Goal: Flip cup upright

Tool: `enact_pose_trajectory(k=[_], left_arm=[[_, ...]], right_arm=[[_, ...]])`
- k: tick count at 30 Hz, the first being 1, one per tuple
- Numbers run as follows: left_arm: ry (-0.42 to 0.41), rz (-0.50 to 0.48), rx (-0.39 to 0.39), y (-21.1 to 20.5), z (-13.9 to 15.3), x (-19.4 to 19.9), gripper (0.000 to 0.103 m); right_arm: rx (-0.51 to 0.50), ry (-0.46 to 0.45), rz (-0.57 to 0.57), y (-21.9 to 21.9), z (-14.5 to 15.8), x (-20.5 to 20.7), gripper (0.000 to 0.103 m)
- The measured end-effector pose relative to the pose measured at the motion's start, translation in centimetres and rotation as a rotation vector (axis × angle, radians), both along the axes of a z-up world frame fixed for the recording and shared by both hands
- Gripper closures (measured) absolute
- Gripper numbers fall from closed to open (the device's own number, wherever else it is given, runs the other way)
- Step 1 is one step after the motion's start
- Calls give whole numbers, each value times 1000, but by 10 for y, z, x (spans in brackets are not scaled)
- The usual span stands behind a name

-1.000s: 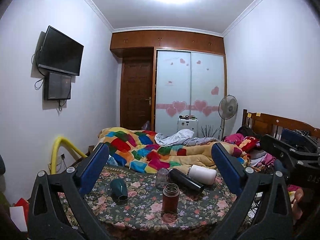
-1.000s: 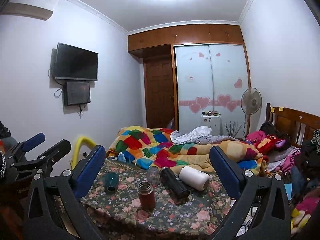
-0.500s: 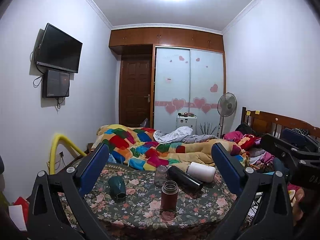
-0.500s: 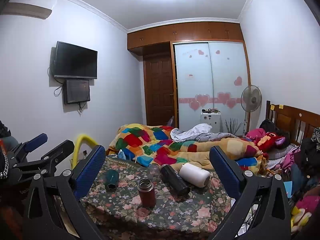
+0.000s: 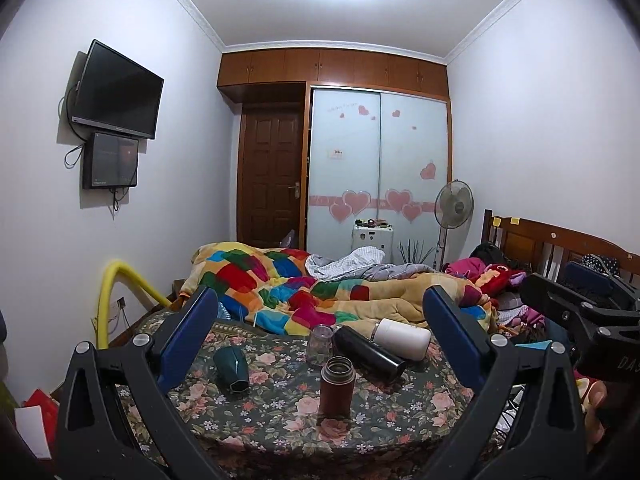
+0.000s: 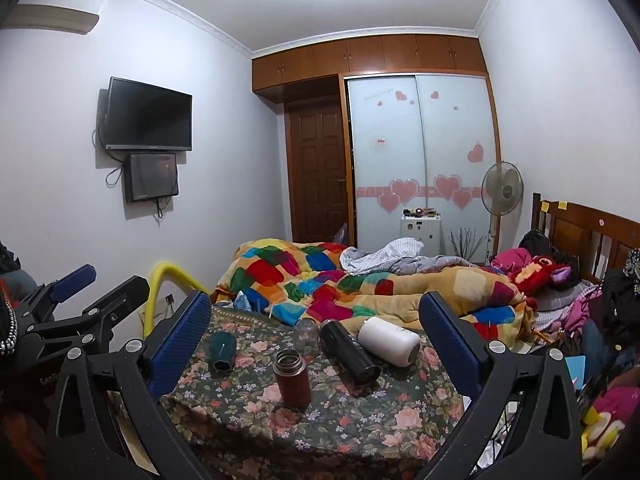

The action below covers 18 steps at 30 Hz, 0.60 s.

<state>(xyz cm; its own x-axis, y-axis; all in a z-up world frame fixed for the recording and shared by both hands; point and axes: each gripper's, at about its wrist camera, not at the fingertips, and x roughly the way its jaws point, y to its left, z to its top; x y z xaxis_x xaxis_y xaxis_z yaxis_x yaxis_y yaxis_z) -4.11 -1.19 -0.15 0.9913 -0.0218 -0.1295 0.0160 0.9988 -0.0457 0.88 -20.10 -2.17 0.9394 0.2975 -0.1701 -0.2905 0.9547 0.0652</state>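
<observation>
On a floral-cloth table (image 5: 280, 424) (image 6: 360, 420) lie several cups. A dark green cup (image 5: 233, 369) (image 6: 221, 353) lies on its side at the left. A black flask (image 5: 368, 352) (image 6: 350, 351) and a white flask (image 5: 402, 338) (image 6: 390, 341) lie on their sides at the back. A red-brown flask (image 5: 337, 386) (image 6: 292, 378) stands upright, open-topped. A clear glass (image 5: 320, 344) (image 6: 305, 332) stands behind it. My left gripper (image 5: 320, 336) and right gripper (image 6: 316, 332) are both open and empty, held short of the table.
A bed with a colourful quilt (image 5: 320, 292) lies right behind the table. A yellow hose (image 5: 120, 292) arcs at the left wall. Clothes and toys (image 6: 560, 280) pile at the right. The other gripper shows at each view's edge (image 5: 580, 320) (image 6: 72, 320).
Both views have risen and tilted slightly, so the table sits a little lower in frame. The cups have not moved. Both grippers stay open.
</observation>
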Motion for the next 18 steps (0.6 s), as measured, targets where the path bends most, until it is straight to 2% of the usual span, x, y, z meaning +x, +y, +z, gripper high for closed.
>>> enact_pose_trajectory(k=[18], left_arm=[[4,3,-8,-2,-2,5,0]], right_arm=[[-3,28,3,1,-1,4,0]])
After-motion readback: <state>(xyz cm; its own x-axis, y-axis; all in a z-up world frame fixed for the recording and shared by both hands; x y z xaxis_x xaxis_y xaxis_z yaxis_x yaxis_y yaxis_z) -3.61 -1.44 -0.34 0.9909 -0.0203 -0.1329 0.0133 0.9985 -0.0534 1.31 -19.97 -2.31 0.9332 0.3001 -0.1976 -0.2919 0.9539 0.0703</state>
